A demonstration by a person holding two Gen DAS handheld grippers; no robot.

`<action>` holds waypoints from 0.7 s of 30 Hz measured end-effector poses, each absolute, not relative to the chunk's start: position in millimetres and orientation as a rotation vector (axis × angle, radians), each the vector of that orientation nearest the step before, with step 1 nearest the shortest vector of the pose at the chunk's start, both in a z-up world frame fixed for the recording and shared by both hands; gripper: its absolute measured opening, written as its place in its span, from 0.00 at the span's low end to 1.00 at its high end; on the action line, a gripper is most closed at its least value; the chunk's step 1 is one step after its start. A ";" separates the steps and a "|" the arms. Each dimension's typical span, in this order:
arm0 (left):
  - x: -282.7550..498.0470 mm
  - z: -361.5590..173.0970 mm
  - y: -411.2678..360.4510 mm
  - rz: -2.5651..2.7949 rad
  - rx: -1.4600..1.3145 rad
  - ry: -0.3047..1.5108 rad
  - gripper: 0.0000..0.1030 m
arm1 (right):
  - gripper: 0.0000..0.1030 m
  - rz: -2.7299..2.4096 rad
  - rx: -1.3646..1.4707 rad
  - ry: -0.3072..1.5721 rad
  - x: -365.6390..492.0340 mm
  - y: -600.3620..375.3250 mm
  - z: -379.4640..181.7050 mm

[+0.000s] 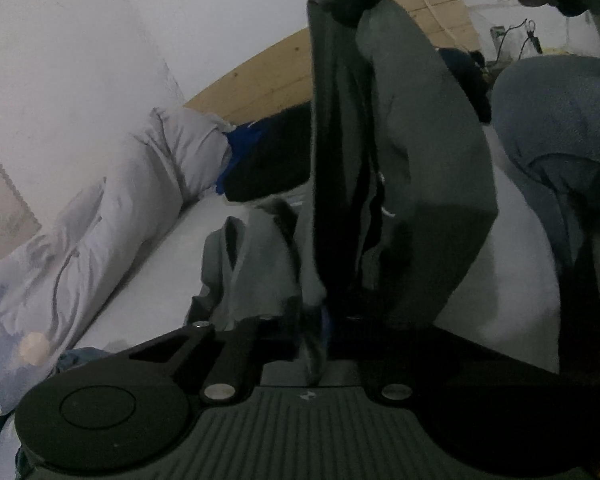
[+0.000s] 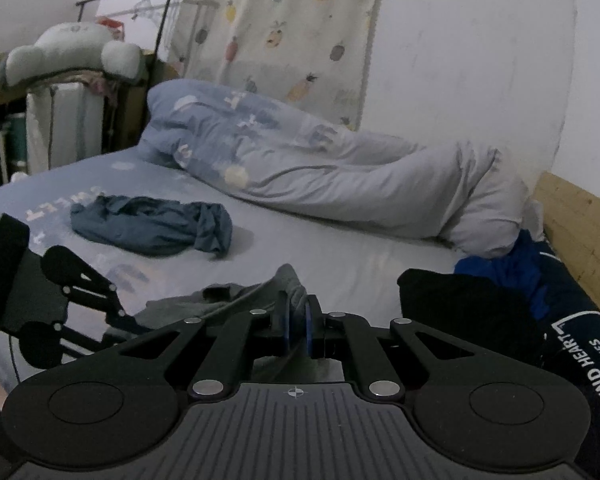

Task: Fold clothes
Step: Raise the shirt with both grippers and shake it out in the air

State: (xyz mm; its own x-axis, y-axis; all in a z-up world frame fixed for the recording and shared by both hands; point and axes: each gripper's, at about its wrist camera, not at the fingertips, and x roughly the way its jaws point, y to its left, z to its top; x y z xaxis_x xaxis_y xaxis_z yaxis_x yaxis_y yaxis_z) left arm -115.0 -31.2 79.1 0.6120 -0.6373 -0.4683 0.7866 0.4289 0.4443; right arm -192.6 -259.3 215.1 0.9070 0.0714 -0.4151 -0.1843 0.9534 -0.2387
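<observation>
A dark grey garment [image 1: 420, 140] is stretched between my two grippers above the bed. In the left wrist view my left gripper [image 1: 320, 320] is shut on its lower edge, and the cloth rises to my right gripper [image 1: 356, 4], which pinches the top corner. In the right wrist view my right gripper [image 2: 298, 312] is shut on a fold of the grey garment [image 2: 220, 300], the rest of which trails down onto the sheet. My left gripper [image 2: 112, 304] shows side-on at the left edge there.
A crumpled blue garment [image 2: 152, 228] lies on the light bed sheet [image 2: 340, 248]. A rolled duvet [image 2: 340, 168] runs along the wall. Black [image 2: 468, 308], bright blue [image 2: 512, 276] and printed navy clothes [image 2: 580, 344] are piled by the wooden bed frame [image 2: 580, 224]. A person's knee [image 1: 556, 120] is at the right.
</observation>
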 end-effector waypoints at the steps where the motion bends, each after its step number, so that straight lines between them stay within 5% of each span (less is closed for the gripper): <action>1: -116.0 80.1 -31.5 -0.889 0.687 0.237 0.10 | 0.09 0.133 -0.277 0.416 -192.8 -259.1 214.9; 21: -136.1 226.5 52.7 -0.534 0.021 -0.068 0.09 | 0.09 0.170 -0.272 0.192 -192.8 -245.5 293.7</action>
